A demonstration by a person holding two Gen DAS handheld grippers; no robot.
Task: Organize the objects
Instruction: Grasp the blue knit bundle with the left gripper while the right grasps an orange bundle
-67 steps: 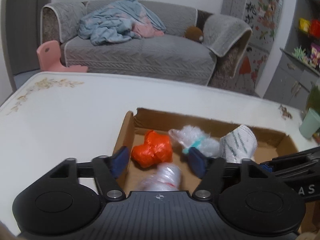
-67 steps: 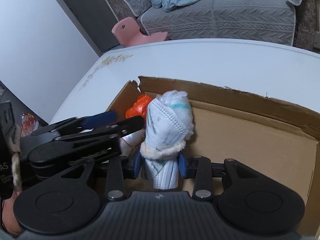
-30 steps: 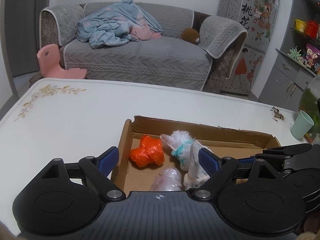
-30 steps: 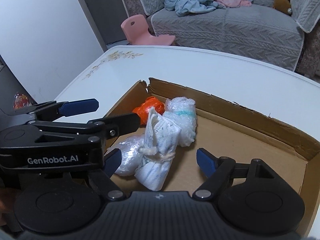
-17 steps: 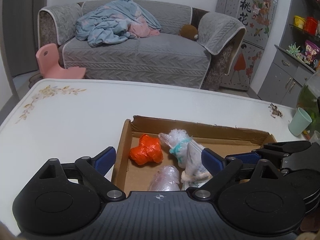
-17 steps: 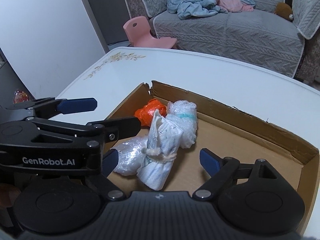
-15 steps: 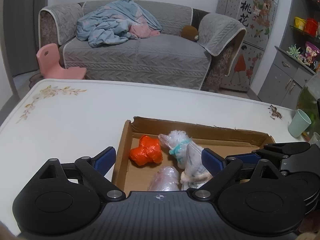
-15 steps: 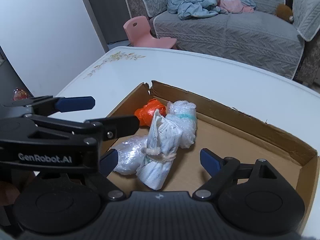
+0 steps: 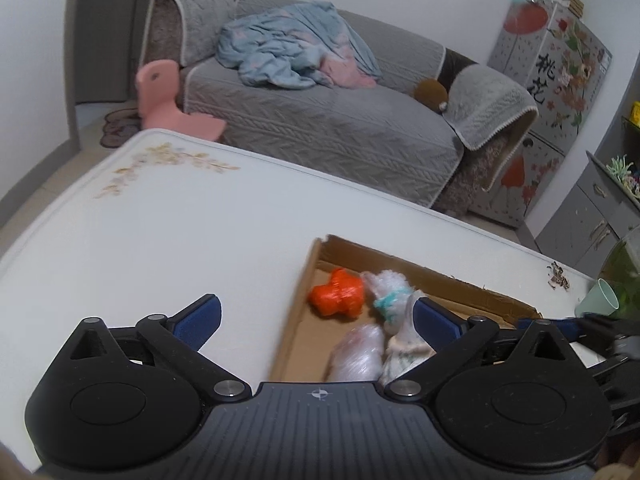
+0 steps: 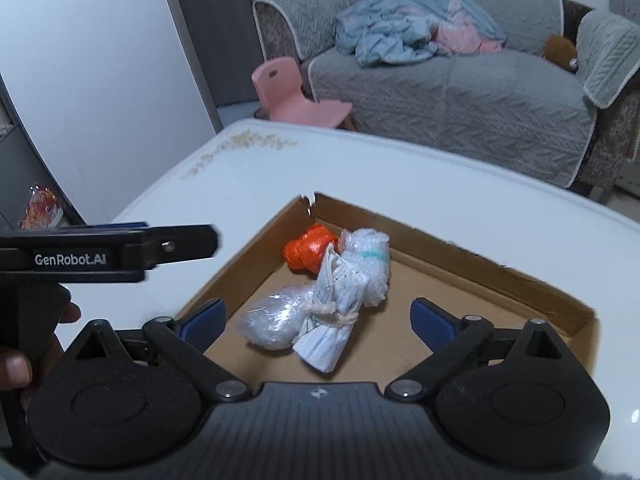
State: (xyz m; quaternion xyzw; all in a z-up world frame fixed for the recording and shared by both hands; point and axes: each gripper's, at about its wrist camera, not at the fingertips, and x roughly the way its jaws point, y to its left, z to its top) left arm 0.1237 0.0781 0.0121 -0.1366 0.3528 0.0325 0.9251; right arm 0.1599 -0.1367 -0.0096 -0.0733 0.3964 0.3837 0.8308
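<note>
Hovering over cardboard tray [image 10: 460, 258] of four bundles, apparently touching; both grippers' jaws just opening, wide apart, empty

Behind your table [image 9: 168, 240] stands a grey sofa [image 9: 328, 120] with a blue blanket [image 9: 288, 52] on it, a pink chair [image 9: 168, 96] beside it.

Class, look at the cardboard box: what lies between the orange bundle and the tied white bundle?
In the right wrist view, the teal-banded white bundle lies between the orange bundle and the tied white bundle.
</note>
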